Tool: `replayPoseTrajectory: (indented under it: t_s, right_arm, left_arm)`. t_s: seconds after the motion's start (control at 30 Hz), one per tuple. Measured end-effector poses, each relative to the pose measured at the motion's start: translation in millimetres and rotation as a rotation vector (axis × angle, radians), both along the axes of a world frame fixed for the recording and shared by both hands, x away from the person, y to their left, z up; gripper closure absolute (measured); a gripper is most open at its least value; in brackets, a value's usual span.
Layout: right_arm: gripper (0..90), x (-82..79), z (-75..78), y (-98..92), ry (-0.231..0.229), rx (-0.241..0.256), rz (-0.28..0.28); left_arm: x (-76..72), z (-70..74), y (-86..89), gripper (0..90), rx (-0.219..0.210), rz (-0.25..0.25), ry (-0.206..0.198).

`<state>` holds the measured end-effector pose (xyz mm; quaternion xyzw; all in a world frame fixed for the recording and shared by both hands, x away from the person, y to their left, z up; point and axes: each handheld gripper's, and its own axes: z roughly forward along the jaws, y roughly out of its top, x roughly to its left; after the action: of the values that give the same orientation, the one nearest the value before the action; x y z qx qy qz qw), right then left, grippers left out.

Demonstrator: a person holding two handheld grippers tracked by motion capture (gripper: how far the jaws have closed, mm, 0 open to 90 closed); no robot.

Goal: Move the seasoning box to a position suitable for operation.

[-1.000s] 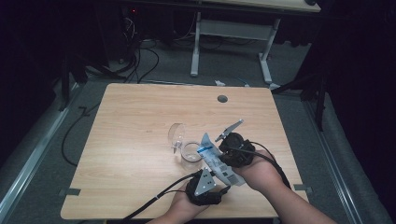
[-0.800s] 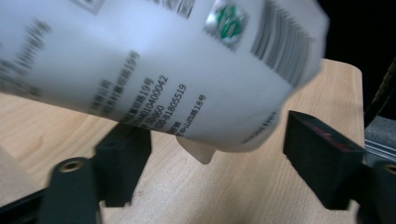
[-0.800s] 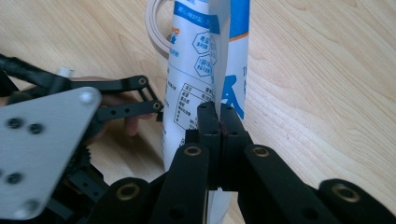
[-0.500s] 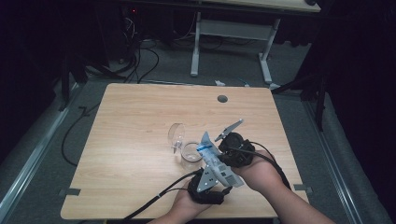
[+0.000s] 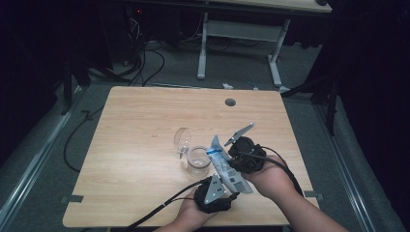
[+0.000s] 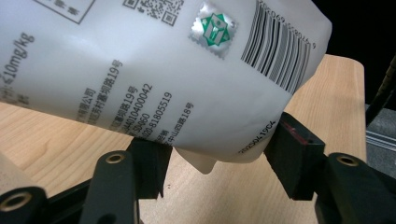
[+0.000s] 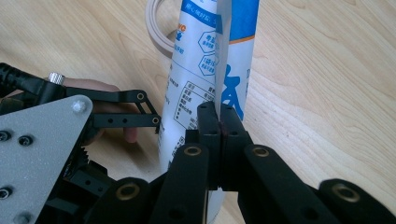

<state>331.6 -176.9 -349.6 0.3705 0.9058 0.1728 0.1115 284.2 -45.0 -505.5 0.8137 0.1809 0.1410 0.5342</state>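
Surface: wooden table (image 5: pixel 135 145) in a dark room, cables on the floor behind.
Pouch: one white-and-blue printed pouch (image 5: pixel 223 163), held tilted above the table, upper end toward the glass jar (image 5: pixel 198 162).
Left gripper (image 5: pixel 227 186): jaws closed against the pouch's lower end, one each side.
Right gripper (image 5: pixel 235 155): jaws pressed together on the pouch's flat side seam.
Lid: one clear round lid (image 5: pixel 182 141) just behind the jar.
Step (judged): pouch being aimed at the jar, probably to pour.
Next move: bring the spout end over the jar mouth, tip steadily; both grips must hold.
Count: pouch 1, jar 1, lid 1, grippers 2.
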Motion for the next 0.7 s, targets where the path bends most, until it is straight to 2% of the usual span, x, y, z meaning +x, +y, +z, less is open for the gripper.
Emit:
replayPoseTrajectory:
  t_s: [0.1,0.53,0.7]
  right_arm:
    - [90.0,0.7,-1.4,0.3,0.007,0.004,0.000]
    - [89.8,5.4,-3.9,3.4,0.043,0.022,0.000]
    - [89.7,5.7,-5.2,4.2,0.040,0.023,-0.007]
  left_arm:
    - [-1.1,0.5,1.6,45.0,0.007,-0.002,0.006]
    - [-4.4,0.9,8.8,48.4,-0.013,-0.012,0.004]
    - [-5.0,3.5,9.3,49.9,-0.025,-0.012,0.008]
